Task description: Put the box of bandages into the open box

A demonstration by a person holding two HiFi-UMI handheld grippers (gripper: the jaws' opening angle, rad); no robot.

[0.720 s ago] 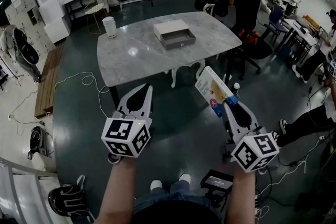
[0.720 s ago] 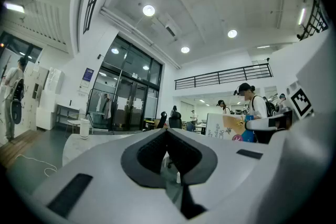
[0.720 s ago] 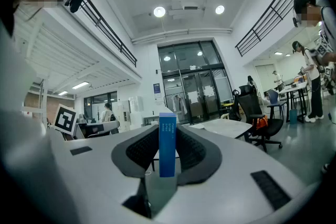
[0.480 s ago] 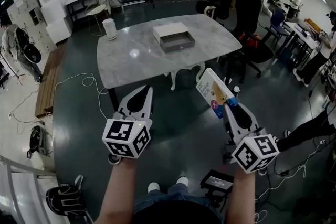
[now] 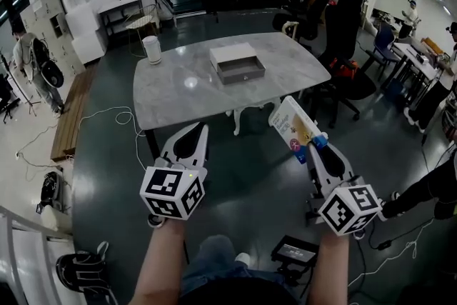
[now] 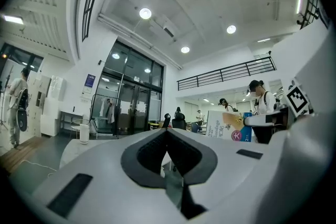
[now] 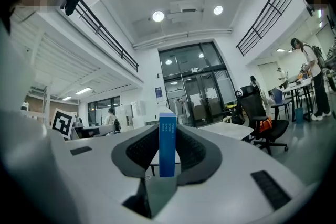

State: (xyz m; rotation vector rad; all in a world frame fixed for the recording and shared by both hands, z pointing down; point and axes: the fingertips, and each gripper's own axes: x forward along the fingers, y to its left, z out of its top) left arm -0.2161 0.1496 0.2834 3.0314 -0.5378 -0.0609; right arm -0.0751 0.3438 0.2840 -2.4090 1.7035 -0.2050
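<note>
Right gripper (image 5: 315,145) pinches the bandage box (image 5: 290,126) by its lower end — light, stiff card, probably crushable — well short of the open box (image 5: 241,68) on the table (image 5: 175,86); left gripper (image 5: 193,131) closed, empty.

Head camera above, a camera on each claw

The head view looks steeply down from above and behind the left gripper (image 5: 198,131) and right gripper (image 5: 314,145). The table (image 5: 178,93) lies well ahead of them. Each gripper view sits close behind its own jaws, facing level. All three views share the box of bandages (image 5: 291,126).
</note>
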